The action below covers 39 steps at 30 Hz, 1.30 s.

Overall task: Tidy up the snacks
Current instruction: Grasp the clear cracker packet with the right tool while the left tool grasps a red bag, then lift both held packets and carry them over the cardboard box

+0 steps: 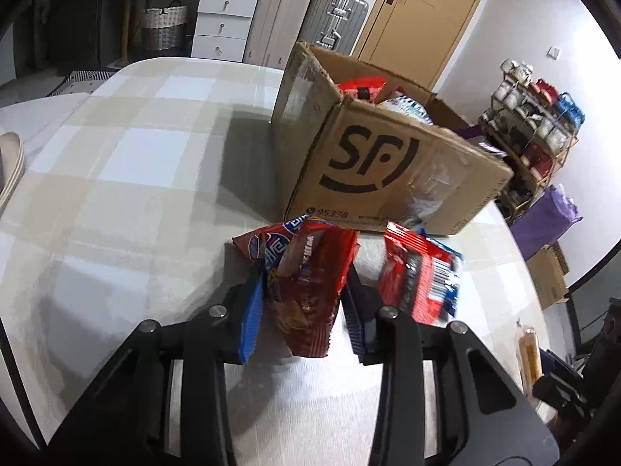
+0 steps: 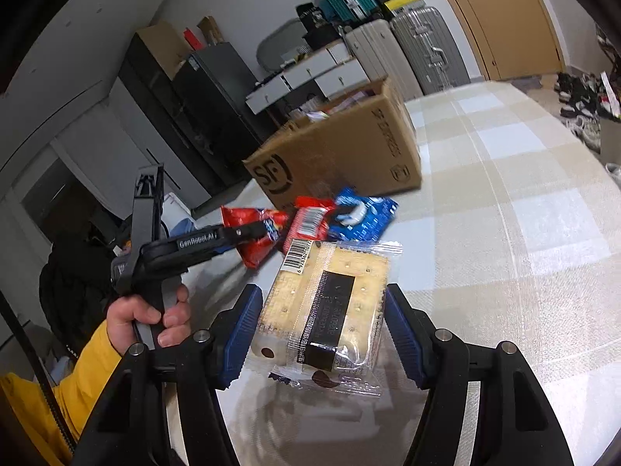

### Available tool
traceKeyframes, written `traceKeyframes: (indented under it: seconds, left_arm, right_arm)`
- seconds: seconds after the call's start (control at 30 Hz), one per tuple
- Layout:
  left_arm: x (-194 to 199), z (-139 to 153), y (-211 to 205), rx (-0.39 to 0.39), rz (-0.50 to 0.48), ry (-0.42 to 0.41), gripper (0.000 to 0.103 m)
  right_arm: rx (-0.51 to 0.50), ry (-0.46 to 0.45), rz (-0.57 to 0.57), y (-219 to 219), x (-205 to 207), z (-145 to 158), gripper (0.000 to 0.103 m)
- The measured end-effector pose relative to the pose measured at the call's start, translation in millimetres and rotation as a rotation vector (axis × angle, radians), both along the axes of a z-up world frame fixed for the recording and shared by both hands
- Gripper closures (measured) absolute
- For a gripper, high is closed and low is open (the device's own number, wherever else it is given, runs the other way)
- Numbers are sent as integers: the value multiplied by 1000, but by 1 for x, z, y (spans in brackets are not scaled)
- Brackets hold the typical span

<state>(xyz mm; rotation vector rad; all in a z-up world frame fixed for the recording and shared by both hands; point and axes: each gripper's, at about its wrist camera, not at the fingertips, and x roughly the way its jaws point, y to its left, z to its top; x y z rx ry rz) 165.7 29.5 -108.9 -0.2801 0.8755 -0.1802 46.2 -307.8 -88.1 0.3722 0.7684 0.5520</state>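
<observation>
- Left wrist view, item one: our left gripper, blue pads clenched on a dark red snack bag. The bag's long axis runs away from us toward the cardboard box, its crimped end nearest the camera, its far end near the box's base.
- Item two: a red and blue snack packet, just right of the held bag, blurred, on the checked tablecloth.
- Item three: the box, open-topped, holding more packets, standing on the cloth.
- Right wrist view, item four: our right gripper, grasping a clear-wrapped cracker pack by its two long sides; long axis points forward, barcode end farthest.
- Item five: a blue cookie packet lying before the box.
- Item six: our left hand, yellow sleeve, gripping its handle.
</observation>
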Motion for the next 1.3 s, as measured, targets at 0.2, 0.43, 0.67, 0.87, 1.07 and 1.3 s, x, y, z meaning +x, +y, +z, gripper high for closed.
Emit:
traceKeyframes:
  seconds: [0.2, 0.43, 0.67, 0.87, 1.07, 1.3]
  left_arm:
    - [-44, 26, -4, 75, -5, -82, 69]
    - [-102, 56, -11, 87, -37, -139, 69]
    - [-159, 77, -16, 37, -93, -164, 69]
    - [-203, 89, -13, 10, -110, -178, 69]
    - [-232, 91, -15, 1, -130, -175, 69]
    - [-241, 88, -22, -11, -163, -160, 69]
  right_arm:
    - [3, -24, 15, 9, -9, 12, 38]
    - [15, -47, 22, 13, -23, 27, 38]
    - [31, -77, 40, 17, -41, 43, 38]
    - [24, -82, 52, 20, -58, 47, 38]
    - [10, -71, 47, 21, -67, 45, 38]
    - [-1, -62, 53, 23, -70, 41, 38]
